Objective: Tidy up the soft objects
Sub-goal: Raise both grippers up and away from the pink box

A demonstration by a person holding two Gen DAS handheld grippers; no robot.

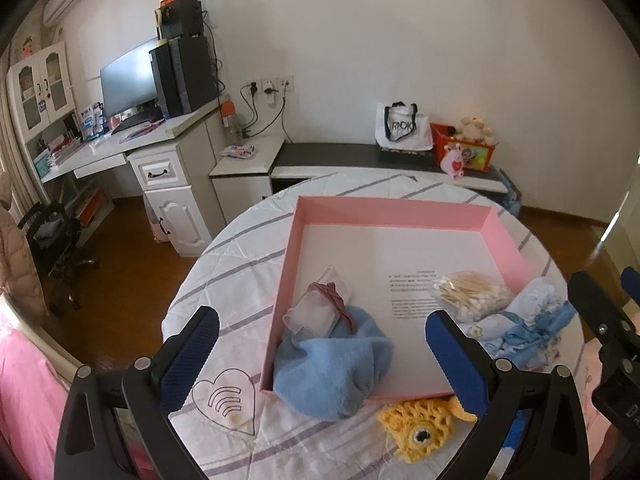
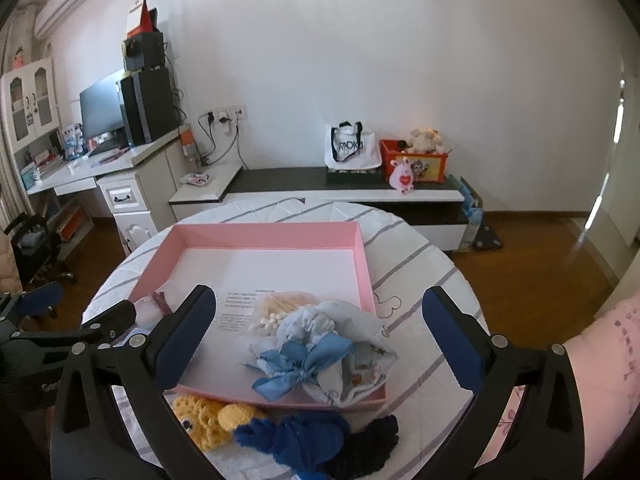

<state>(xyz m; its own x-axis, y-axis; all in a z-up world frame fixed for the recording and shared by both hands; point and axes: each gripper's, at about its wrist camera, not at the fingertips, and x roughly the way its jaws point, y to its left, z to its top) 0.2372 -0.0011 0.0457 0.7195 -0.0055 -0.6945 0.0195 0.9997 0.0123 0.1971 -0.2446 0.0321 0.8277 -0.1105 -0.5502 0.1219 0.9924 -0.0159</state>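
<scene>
1. Fingers of the left gripper (image 1: 322,354) stand wide apart with nothing between them, above the near left corner of the pink tray (image 1: 390,210).
2. Left wrist view: the tray sits on a round table (image 1: 224,264) under a striped white cloth.
3. Same view: a blue fleece cloth (image 1: 334,376) drapes over the tray's near rim, partly inside and partly on the table. A clear pouch (image 1: 316,308) with a reddish tie rests on it.
4. Same view: a bag of cotton swabs (image 1: 472,294) lies inside the tray near its right wall. A pale blue bundle (image 1: 524,328) with a blue bow lies beside it at the near right corner.
5. Same view: a yellow crochet toy (image 1: 420,430) lies on the table, just outside the near rim.
6. Right wrist view: fingers of the right gripper (image 2: 318,344) are likewise spread apart and empty, over the bundle at the tray's near right corner.
7. Same view: the swabs touch the bundle's far side.
8. Same view: the yellow toy, a blue crochet piece (image 2: 292,440) and a dark knit piece (image 2: 376,438) lie in a row on the table, just outside the tray.
</scene>
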